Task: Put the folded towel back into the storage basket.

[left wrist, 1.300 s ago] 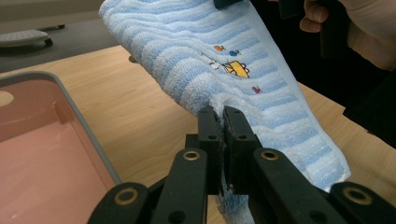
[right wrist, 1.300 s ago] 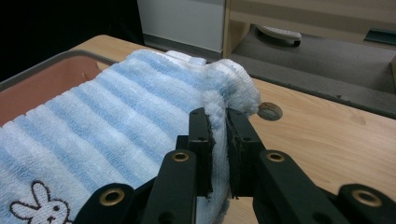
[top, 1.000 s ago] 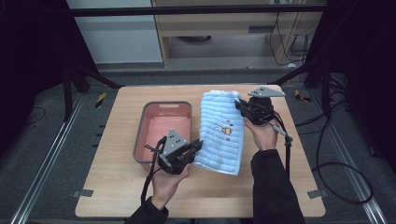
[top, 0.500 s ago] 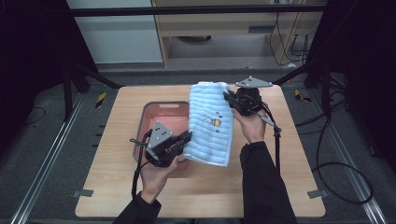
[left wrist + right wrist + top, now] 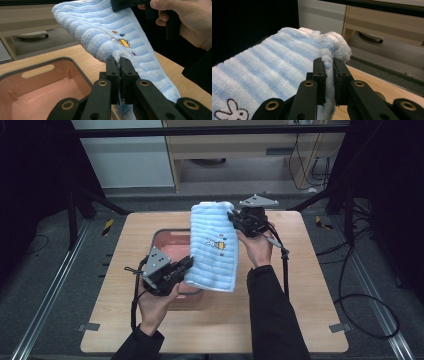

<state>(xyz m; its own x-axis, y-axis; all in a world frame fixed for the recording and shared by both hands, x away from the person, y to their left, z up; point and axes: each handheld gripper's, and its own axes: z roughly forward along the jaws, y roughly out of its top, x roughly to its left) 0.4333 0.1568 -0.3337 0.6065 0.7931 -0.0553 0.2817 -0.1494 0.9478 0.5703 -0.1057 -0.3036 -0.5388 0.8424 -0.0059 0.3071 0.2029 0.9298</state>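
Observation:
A blue-and-white striped towel (image 5: 214, 245) with small embroidered pictures hangs stretched between both grippers above the table. My left gripper (image 5: 186, 264) is shut on its near left edge; in the left gripper view the jaws pinch the towel (image 5: 130, 42) at its edge (image 5: 119, 63). My right gripper (image 5: 234, 217) is shut on the far top corner, held higher. The right gripper view shows the jaws clamped (image 5: 329, 65) on a fold of the towel (image 5: 274, 67). A pink tub (image 5: 167, 240) with a grey rim sits under the towel's left part.
The tub (image 5: 37, 82) looks empty inside. The wooden table (image 5: 300, 285) has bare surface to the right and front. Beyond its far edge stand a wooden cabinet (image 5: 250, 145) and dark frame legs (image 5: 345, 195). Cables (image 5: 360, 290) lie on the floor at right.
Both grippers carried the towel leftward from the table's right-middle until it hangs partly over the pink tub. The towel lifted off the surface.

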